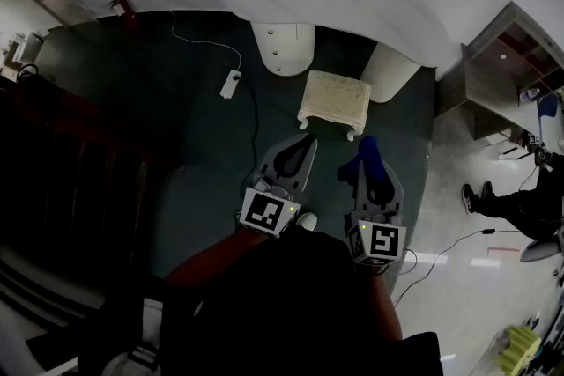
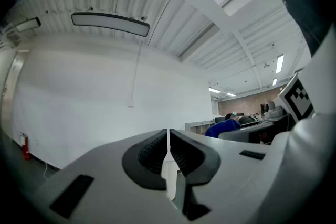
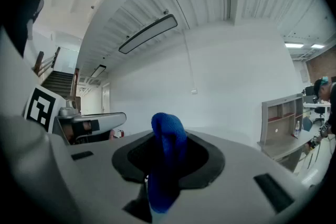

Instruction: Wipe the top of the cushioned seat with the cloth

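Here the right tongs (image 3: 167, 157) are clamped on a blue fuzzy cloth (image 3: 168, 136), which bunches into a rounded loop above the dark ribbed pads and hangs in a fold below them. The left tongs (image 2: 168, 150) are pressed fully together with nothing in their grip.

In the head view both point forward side by side, the left tongs (image 1: 302, 145) and the right tongs (image 1: 365, 156) with the cloth (image 1: 368, 152) at their tip. The cream cushioned seat (image 1: 333, 99) stands ahead of both, apart from them, with a stretch of dark teal floor (image 1: 176, 128) between. It is a low rectangular stool with a nubbly padded top and short curved legs.

Just behind it rise two white rounded pillars (image 1: 282, 47). A white power strip (image 1: 230, 84) on a thin cable lies on the floor to its left. A wooden shelf unit (image 1: 493, 70) stands off to the right, well apart.
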{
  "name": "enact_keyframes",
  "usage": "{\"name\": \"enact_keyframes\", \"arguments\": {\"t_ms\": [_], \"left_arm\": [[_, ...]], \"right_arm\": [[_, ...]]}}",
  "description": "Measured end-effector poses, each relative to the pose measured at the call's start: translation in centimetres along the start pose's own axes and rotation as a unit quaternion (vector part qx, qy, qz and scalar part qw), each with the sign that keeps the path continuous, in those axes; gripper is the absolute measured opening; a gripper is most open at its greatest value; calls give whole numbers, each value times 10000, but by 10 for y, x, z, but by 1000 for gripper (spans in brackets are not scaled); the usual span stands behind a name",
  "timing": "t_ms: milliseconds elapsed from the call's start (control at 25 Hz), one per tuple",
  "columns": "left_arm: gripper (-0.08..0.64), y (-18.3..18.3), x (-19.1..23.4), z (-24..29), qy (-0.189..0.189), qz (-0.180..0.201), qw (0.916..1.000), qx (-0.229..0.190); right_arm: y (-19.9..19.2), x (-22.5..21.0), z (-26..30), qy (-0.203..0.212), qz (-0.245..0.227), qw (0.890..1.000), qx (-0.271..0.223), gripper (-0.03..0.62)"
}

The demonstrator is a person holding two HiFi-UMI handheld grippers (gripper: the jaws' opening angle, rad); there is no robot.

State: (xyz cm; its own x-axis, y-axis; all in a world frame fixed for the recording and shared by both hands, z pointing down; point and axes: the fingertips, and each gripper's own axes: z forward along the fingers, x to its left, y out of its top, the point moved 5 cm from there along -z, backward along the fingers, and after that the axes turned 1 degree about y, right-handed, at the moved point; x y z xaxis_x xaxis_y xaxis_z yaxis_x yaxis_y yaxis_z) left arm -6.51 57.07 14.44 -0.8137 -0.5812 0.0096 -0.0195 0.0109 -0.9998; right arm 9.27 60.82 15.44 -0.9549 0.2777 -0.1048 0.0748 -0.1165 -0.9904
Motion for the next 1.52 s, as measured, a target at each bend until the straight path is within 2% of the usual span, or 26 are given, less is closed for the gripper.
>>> {"name": "enact_keyframes", "arguments": {"t_ms": [200,520,720,840,1200,1520], "left_arm": [[25,-12,2,-9,-3,-21,9998,193],[25,-14,-4,-10,-11,32,9997,226],[25,-27,8,-3,68,-83,9990,429],[25,-32,15,11,-14,-218,9984,525],[25,-39,66,88,-94,-251,9988,420],[25,-55,167,149,31,-466,9967,670]], "right_arm": [[-2,0,-8,-31,45,10000,-11,121],[-16,-15,-14,-43,360,9993,46,124],[-19,-20,-6,-30,472,9988,99,124],[-18,-28,5,-69,366,9991,206,125],[-18,-48,88,-30,267,9989,394,124],[3,-50,209,73,247,9982,546,124]]}}
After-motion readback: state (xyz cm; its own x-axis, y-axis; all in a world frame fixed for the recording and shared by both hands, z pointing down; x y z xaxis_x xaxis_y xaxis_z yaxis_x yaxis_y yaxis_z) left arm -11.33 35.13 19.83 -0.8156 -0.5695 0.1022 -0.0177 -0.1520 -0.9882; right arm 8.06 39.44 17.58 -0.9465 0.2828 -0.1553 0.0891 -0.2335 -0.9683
